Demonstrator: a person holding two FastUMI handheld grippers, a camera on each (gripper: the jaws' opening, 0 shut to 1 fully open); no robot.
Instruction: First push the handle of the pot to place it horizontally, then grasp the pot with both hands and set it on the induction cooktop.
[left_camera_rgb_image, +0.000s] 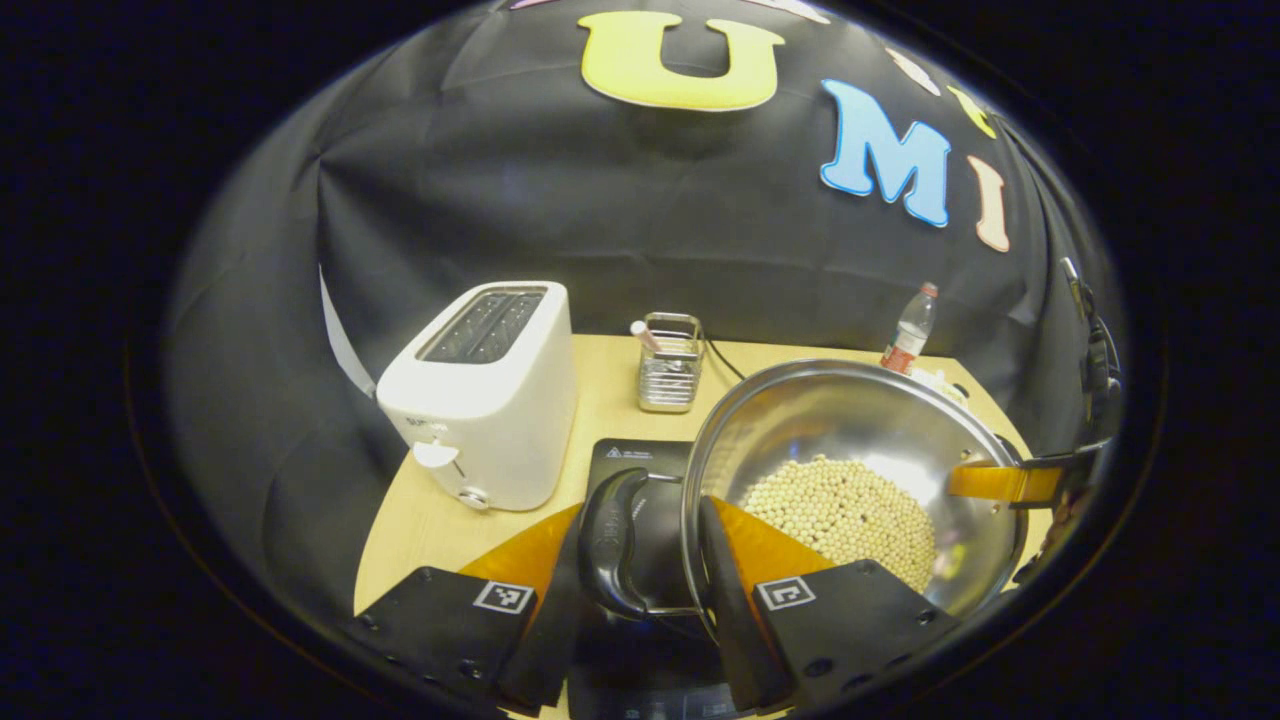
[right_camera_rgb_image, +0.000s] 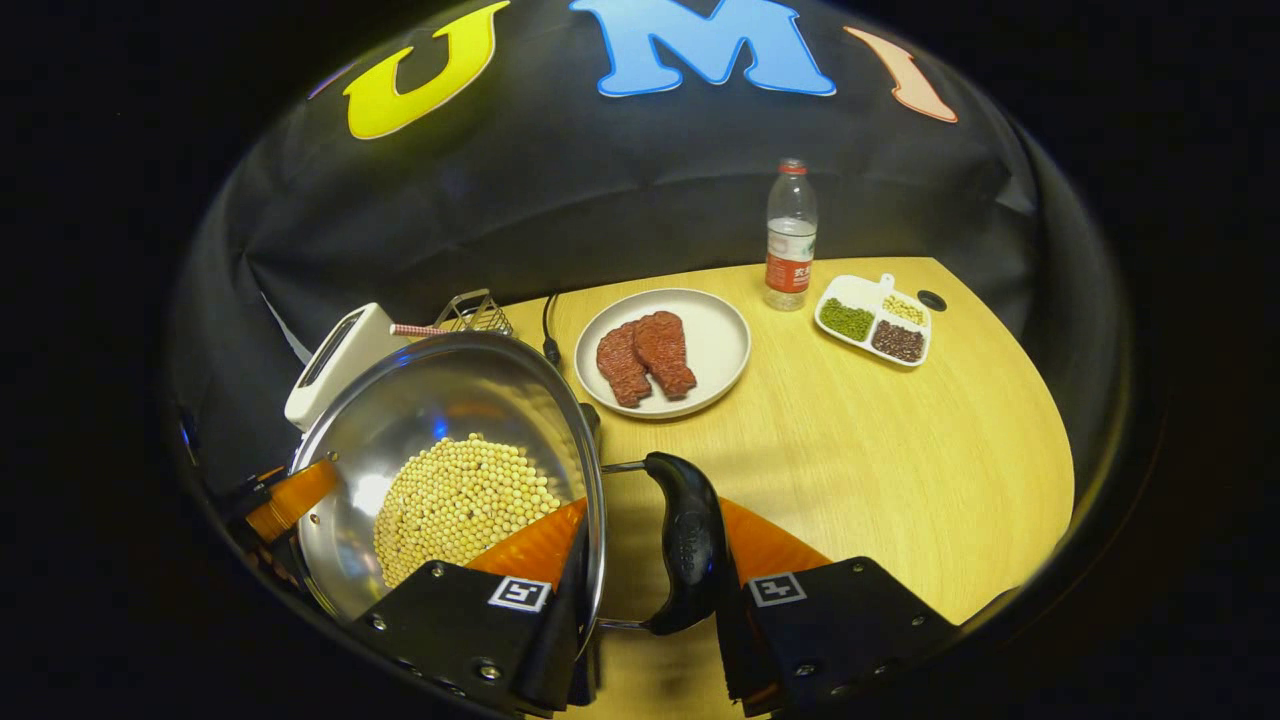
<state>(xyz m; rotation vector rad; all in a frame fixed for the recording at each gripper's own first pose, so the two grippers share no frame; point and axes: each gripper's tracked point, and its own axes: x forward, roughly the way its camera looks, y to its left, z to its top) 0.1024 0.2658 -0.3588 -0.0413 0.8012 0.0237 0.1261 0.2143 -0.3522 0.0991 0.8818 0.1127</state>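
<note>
Above the black induction cooktop (left_camera_rgb_image: 640, 470), mostly hidden beneath it, hangs a shiny round steel pot (left_camera_rgb_image: 850, 420) heaped with pale yellow beans. The left gripper (left_camera_rgb_image: 640, 580) pinches the pot's black left handle (left_camera_rgb_image: 612, 545) and rim between its fingers, while the right gripper (right_camera_rgb_image: 650, 590) clamps the black right handle (right_camera_rgb_image: 690, 540) likewise. Behind stand a white toaster (left_camera_rgb_image: 490, 395) and a wire utensil holder (left_camera_rgb_image: 670, 365), its contents hard to make out.

Black cloth wall (right_camera_rgb_image: 620, 190) behind, creased, hanging in folds. Light wood-grain bench (right_camera_rgb_image: 900, 450) with rounded edge in front. Surroundings dim; bench top evenly lit.
</note>
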